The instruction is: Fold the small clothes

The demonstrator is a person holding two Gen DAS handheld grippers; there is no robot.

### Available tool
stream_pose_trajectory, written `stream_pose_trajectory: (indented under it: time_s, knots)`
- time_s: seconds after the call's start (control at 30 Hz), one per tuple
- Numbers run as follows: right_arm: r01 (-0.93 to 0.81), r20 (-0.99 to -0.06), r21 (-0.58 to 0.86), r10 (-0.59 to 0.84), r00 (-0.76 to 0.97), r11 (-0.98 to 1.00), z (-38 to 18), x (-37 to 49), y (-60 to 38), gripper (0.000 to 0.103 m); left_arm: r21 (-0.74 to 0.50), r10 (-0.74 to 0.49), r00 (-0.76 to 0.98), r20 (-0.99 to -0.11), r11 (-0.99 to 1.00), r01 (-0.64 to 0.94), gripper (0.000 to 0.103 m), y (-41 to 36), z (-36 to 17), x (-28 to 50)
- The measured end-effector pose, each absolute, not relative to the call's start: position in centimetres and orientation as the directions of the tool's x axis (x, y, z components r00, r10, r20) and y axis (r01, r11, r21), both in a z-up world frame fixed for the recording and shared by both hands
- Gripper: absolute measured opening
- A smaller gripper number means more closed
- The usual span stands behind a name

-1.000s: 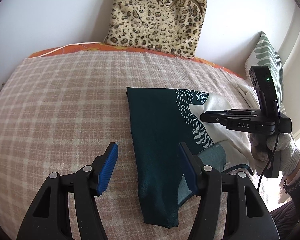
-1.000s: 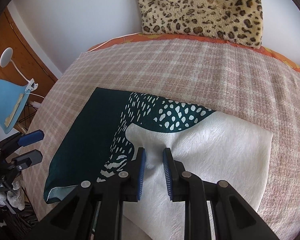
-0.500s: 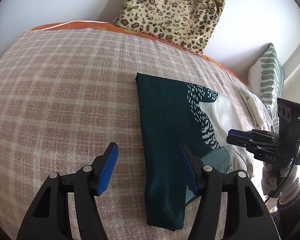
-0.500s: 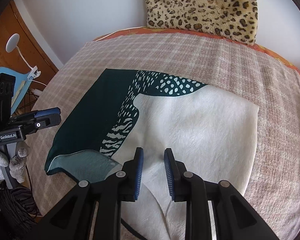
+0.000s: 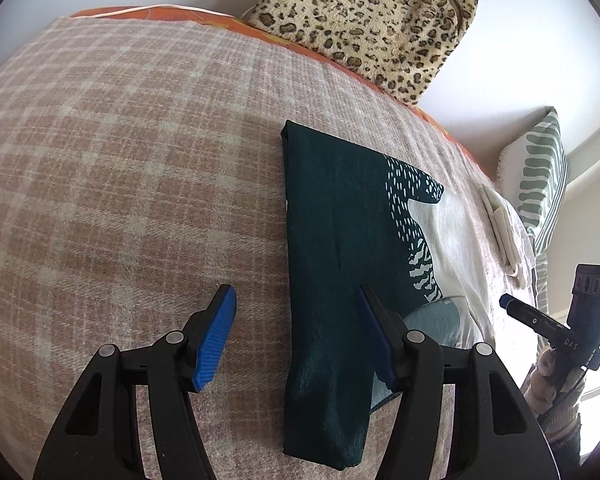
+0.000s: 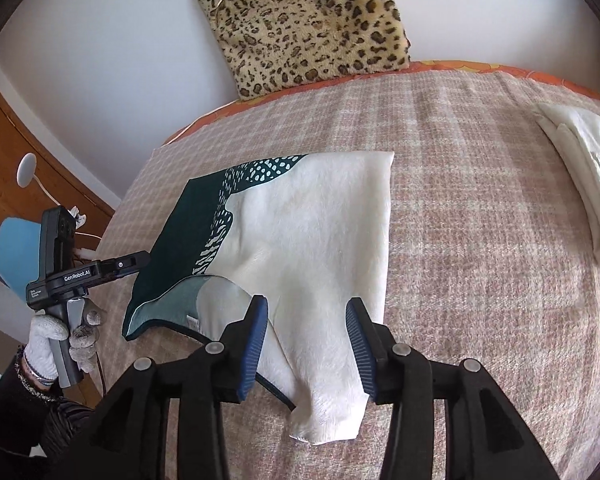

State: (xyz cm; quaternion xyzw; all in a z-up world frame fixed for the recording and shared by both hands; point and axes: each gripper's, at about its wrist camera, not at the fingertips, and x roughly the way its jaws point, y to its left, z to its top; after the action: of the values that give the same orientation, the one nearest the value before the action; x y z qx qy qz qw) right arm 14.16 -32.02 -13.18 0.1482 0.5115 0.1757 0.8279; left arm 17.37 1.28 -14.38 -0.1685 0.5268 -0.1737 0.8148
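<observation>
We start at the left, where the lamp [image 6: 27,165] and a blue chair [image 6: 14,249] stand off the bed [image 5: 120,184], clear of the work. Next comes our left hand-held gripper [image 5: 296,336], which we hold wide open with nothing between its pads; it hangs above the dark left edge of the top [image 5: 340,240], 1 pad over the plaid cover and 1 over the cloth, likely because that long fold is where we mean to take hold next. The top lies flat in the middle of the bed, green side to the left and white side to the right, with the neckline turned toward us, so both edges are in easy reach. Our right hand-held gripper [image 6: 307,344] sits over the near white corner; its jaws have just been opening and no pad presses the cloth, so we judge that it has let the fabric go. Further right, a folded white stack [image 6: 584,176] rests near the bed's edge, well apart from the top, probably set there as finished. The leopard cushion [image 6: 304,28] leans on the wall behind.
</observation>
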Motion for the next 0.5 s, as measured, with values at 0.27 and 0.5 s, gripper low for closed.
stream_pose_trajectory:
  time_s: [0.27,0.5]
  knots:
    - [-0.029,-0.741,0.571,0.530,0.413,0.821,-15.6,12.9,-36.2,0.063,-0.493,-0.485,0.388,-0.784,0.866,0.084,0.061,2.0,-14.5,16.6]
    - [0.005,-0.656,0.700,0.641,0.398,0.714,-17.7,13.1,-37.5,0.064,-0.550,-0.523,0.388,-0.759,0.834,0.047,0.061,2.6,-14.6,16.0]
